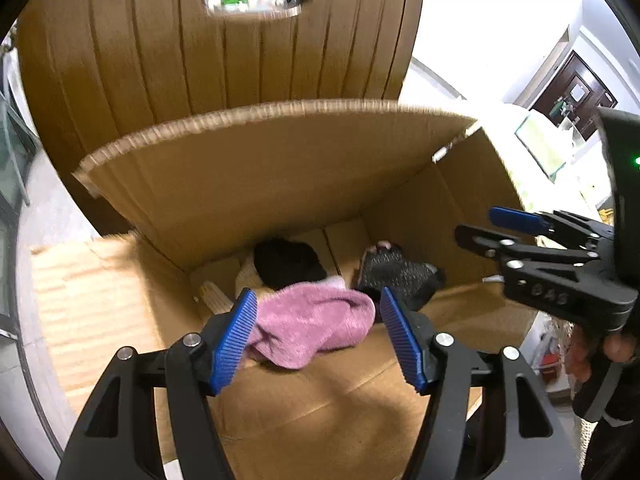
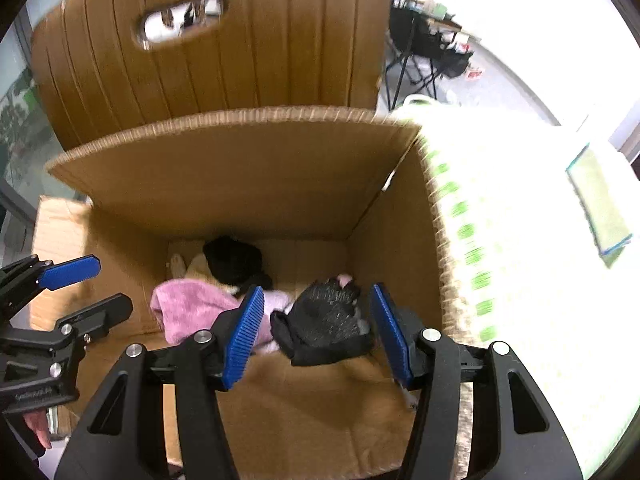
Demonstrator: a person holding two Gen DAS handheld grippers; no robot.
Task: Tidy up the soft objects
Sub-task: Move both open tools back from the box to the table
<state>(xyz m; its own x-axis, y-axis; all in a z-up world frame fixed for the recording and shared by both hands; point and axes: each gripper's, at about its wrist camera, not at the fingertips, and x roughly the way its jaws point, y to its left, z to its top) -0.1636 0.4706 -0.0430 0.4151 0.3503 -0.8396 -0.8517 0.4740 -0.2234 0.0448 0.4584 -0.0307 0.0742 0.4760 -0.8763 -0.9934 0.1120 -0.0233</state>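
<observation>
Open cardboard box [image 1: 248,184], seen from above through both wrist cameras. Its far flap [image 1: 224,56] stands upright and has an oval handle cut-out.

Left hand-held gripper [image 1: 318,334]: jaws parted about halfway, blue ribbed pads [image 1: 236,340] clear of any object. In the left wrist view a pink fuzzy cloth [image 1: 316,326] lies on the box floor below and between the two pads; nothing is gripped.

Right hand-held gripper [image 2: 318,332]: jaws likewise parted about halfway and empty. In the right wrist view a black speckled glove [image 2: 328,322] lies on the box floor between the pads; whether the pads graze it cannot be told, but they do not press on it.

Contents of the box, left to right: the pink fuzzy cloth near the left wall, the black speckled glove just right of it and nearer the right wall. Farther in, a black soft item [image 2: 234,260] rests on a beige item [image 2: 198,266] close to the far wall. The cloth and the glove lie just beside each other; the cloth's far edge meets the beige and black pile.

Each gripper also appears at the edge of the other's view: the right one at the right edge of the left wrist view, the left one at the left edge of the right wrist view. A white sheet with green marks [image 2: 512,240] lies outside the box's right wall.
</observation>
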